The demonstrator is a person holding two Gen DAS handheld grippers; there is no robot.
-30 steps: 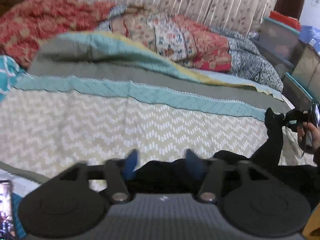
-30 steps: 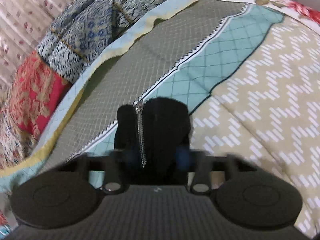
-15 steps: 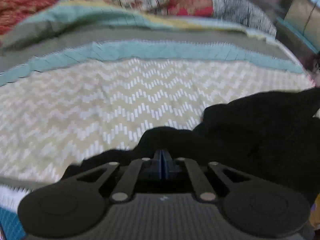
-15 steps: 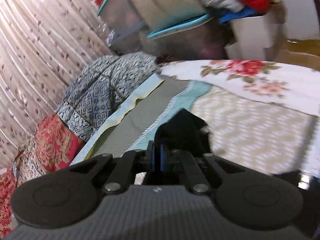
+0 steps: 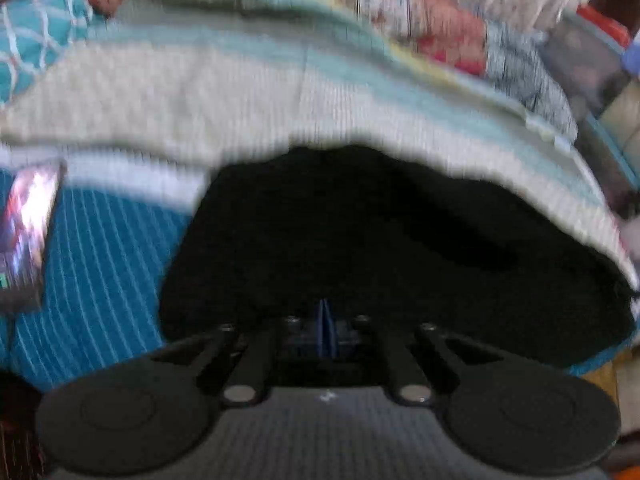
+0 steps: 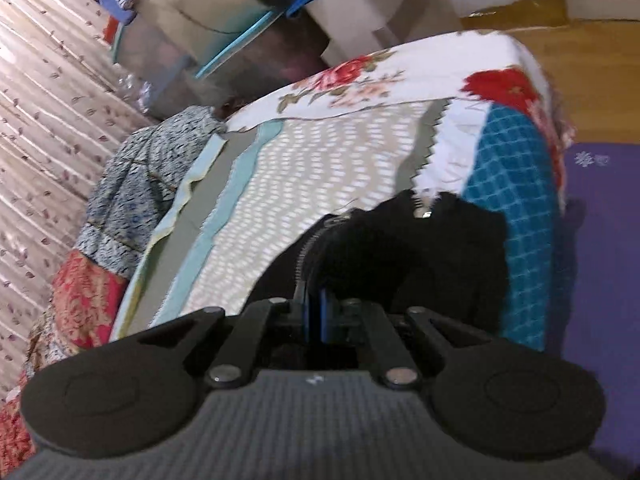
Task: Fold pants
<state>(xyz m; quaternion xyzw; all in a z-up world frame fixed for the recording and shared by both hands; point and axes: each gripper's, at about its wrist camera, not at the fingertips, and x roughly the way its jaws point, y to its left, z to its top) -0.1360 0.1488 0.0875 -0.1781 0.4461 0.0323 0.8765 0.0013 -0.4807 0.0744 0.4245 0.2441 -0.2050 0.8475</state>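
Both tilted downward over the bed's (image 6: 320, 184) near edge: left gripper (image 5: 325, 320) clamped, seemingly on pants (image 5: 360, 240); right gripper (image 6: 314, 312) pinching pants' zipper (image 6: 304, 256) edge.

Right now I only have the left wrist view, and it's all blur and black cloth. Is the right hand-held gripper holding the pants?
Observer: Yes. In the right wrist view, the right hand-held gripper is shut on the black pants.
Operator: Which part has it got?
Observer: The fabric right beside the zipper, which curves away from its pads.
Operator: What is that end resting against?
Observer: Its far side reaches a teal checked cloth.
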